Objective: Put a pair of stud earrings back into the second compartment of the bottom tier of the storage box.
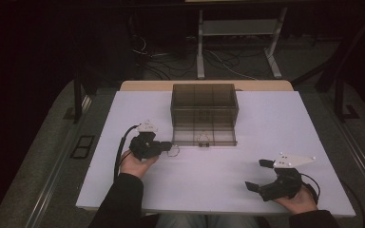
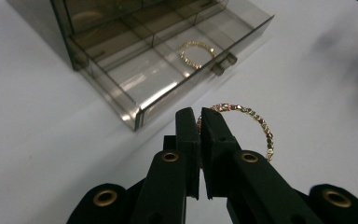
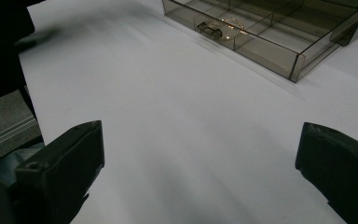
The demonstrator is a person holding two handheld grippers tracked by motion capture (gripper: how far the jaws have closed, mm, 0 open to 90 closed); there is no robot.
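Note:
A smoked clear organiser box [image 1: 204, 102] stands at the middle of the white table, its bottom drawer [image 1: 204, 135] pulled out toward me. One gold chain bracelet [image 2: 196, 52] lies in a front compartment of the drawer [image 2: 121, 95], behind the knob; the same bracelet [image 3: 235, 22] glints in the right gripper view. My left gripper [image 1: 170, 148] is shut on a second gold bracelet [image 2: 256, 122], which hangs a little above the table just left of the drawer's front corner. My right gripper [image 1: 254, 174] rests near the front right edge, jaws wide open and empty.
The white tabletop [image 1: 228, 161] spreads between the two hands. Behind the table are a metal stand [image 1: 237, 42] and loose cables on the floor. Dark frame posts flank the table on both sides.

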